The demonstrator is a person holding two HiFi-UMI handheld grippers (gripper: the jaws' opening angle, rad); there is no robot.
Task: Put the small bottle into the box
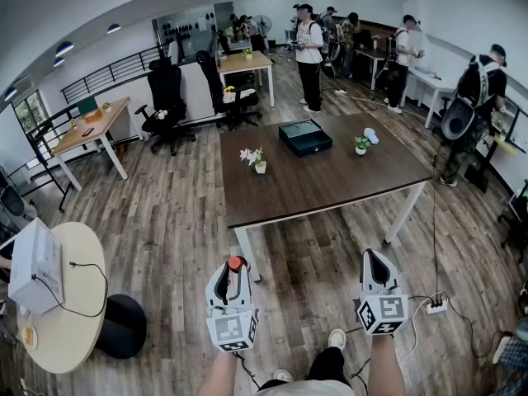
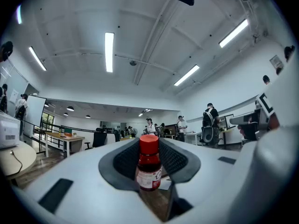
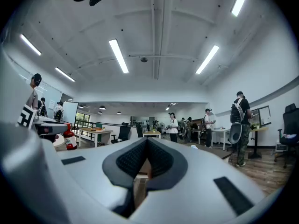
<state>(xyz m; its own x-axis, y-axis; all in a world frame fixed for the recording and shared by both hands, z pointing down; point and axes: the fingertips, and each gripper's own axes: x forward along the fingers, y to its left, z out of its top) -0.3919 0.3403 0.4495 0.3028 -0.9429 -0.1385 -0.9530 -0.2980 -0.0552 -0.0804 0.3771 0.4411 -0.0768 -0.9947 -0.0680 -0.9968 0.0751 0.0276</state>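
Note:
The small bottle (image 1: 236,265), red cap and dark red body, stands upright between the pads of my left gripper (image 1: 231,274), which is shut on it low in the head view, above the wooden floor. In the left gripper view the bottle (image 2: 149,171) fills the middle between the jaws of the left gripper (image 2: 150,147). The dark teal box (image 1: 304,137) lies on the brown table (image 1: 313,188), well ahead of both grippers. My right gripper (image 1: 374,260) hangs to the right, shut and holding nothing. Its pads meet at the tips in the right gripper view (image 3: 147,143), where the bottle (image 3: 70,139) shows far left.
On the table are a white flower pot (image 1: 259,162), a small potted plant (image 1: 360,145) and a white object (image 1: 371,136). A round table (image 1: 62,320) with a white device stands at left. A power strip (image 1: 434,307) lies on the floor. Several people stand beyond the table.

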